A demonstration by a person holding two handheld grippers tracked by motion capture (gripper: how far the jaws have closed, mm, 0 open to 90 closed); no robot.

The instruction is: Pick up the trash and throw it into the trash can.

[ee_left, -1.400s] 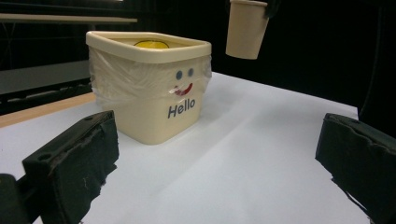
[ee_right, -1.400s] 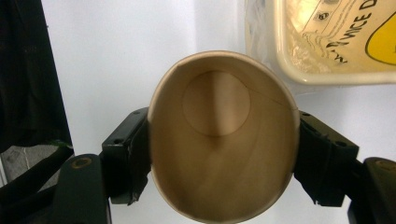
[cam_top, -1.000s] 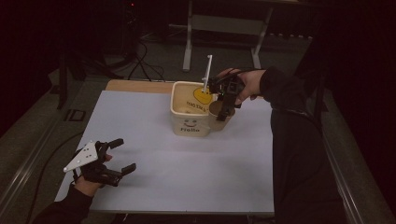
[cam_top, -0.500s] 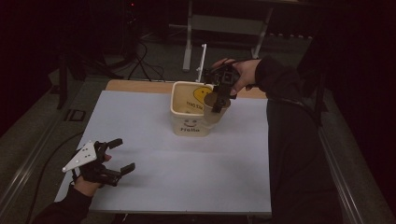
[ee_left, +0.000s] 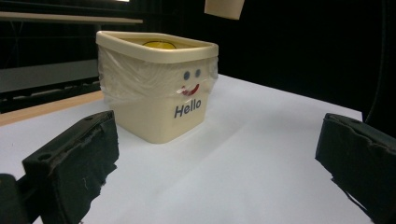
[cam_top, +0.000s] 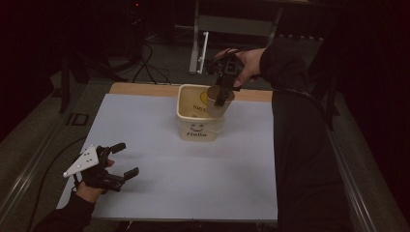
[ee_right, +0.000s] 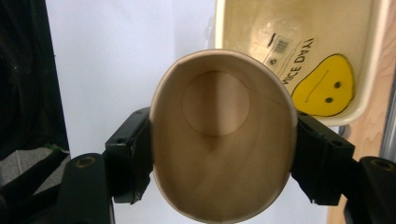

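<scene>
On the left, the left tool (cam_top: pixel 117 159) rests spread and empty on the white surface (cam_top: pixel 193 183), its hand partly cut off by the frame edge. The cream "Hello" tub (cam_top: pixel 197 118) stands mid-surface. Above its right rim, the right tool (ee_right: pixel 223 158) clamps a brown paper cup (ee_right: pixel 223 140), squeezed oval, its outside hidden.

Paper, plastic, wood

We see a matt paper cup (ee_right: pixel 223 140), a glossy plastic tub (ee_left: pixel 159 84) under crinkled film, and a matt white tabletop (cam_top: pixel 193 174) edged in wood.
</scene>
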